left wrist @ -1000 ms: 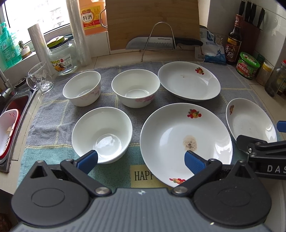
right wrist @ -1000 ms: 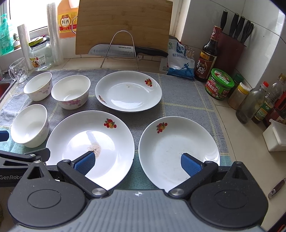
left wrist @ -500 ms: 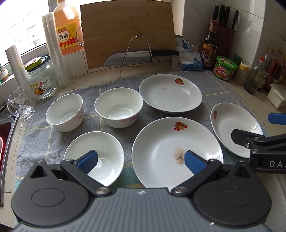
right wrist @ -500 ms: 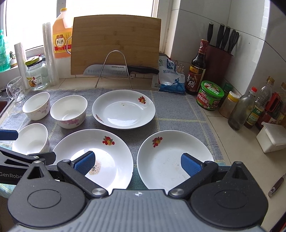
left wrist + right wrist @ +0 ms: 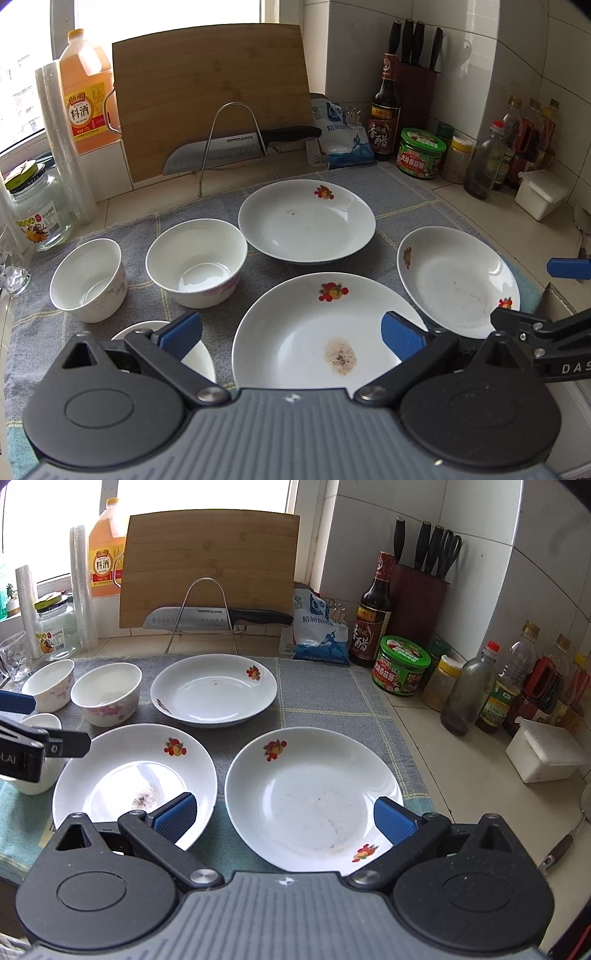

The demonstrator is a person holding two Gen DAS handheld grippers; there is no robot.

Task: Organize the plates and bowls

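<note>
The left hand-held gripper (image 5: 291,332) hangs spread wide and holds nothing; the stained plate (image 5: 314,332) lies directly under and ahead of it, with a bowl (image 5: 195,266) ahead to its left. The right hand-held gripper (image 5: 284,814) is equally wide apart and empty, above the near right plate (image 5: 314,794). A third plate (image 5: 214,690) sits farther ahead on the grey towel (image 5: 317,701).
</note>
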